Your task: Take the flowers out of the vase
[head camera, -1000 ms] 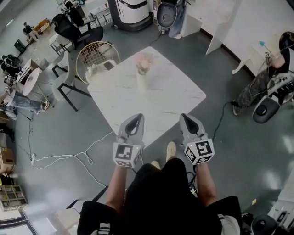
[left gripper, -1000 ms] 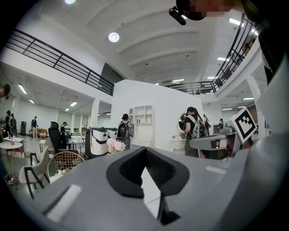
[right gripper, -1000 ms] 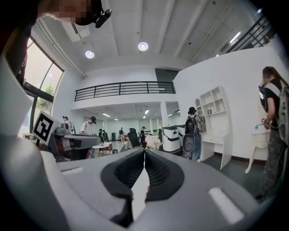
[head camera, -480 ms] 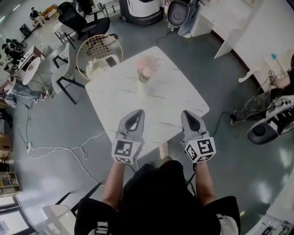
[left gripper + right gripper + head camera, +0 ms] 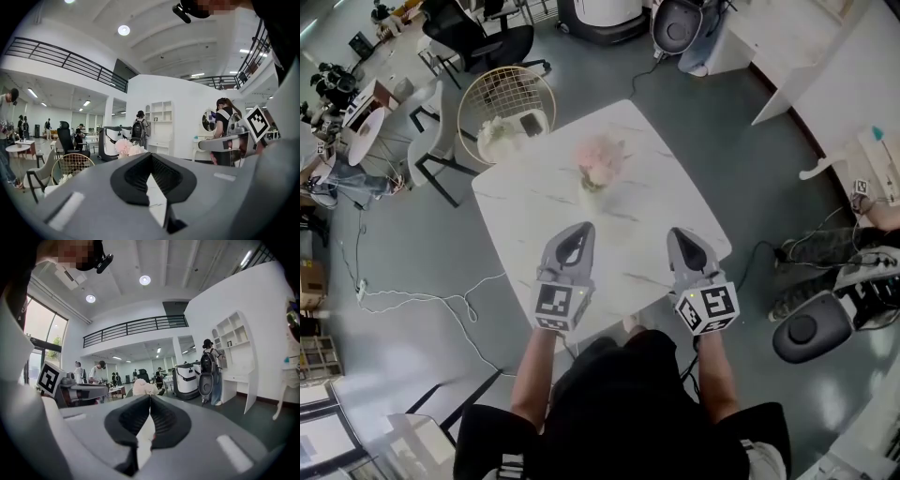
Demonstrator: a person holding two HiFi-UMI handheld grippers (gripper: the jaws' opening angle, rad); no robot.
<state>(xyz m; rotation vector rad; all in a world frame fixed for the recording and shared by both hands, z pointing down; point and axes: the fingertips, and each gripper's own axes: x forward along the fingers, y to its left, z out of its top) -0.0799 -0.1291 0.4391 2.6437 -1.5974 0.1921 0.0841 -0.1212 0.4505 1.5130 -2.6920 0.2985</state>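
Flowers (image 5: 600, 159): pink-white bunch, upright in the pale vase (image 5: 592, 193), not taken out yet. The vase stands on the white marble-look table (image 5: 675, 202), about mid-table, slightly toward the far side.

Left gripper (image 5: 579, 228): jaws fully together, nothing between them. It hangs over the near edge of the table, left of the vase, pointing toward the far side, roughly level. It is well apart from the flowers, no contact. In the left gripper view the blooms show just past the closed tips, a little to the left.

Right gripper (image 5: 681, 232): jaws closed as well, pads meeting at the tips, empty. It is over the near edge of the table, right of the vase, roughly parallel with the left one. It is also well apart from the flowers. In the right gripper view the bunch sits straight ahead, just above the tips.

Marker cubes on both grippers sit at the ends nearest the person. Forearms and a black top fill the near part of the head view. A shoe (image 5: 630, 324) shows below the near table edge.

Surroundings:
- round gold wire basket (image 5: 504, 105) on the floor, just beside the table's far-left corner
- black office chair (image 5: 483, 42) beyond the basket
- white cable (image 5: 422, 305) on the grey floor at left
- black round stool (image 5: 804, 335) at right
- person with a backpack (image 5: 139, 127) at the far side of the room
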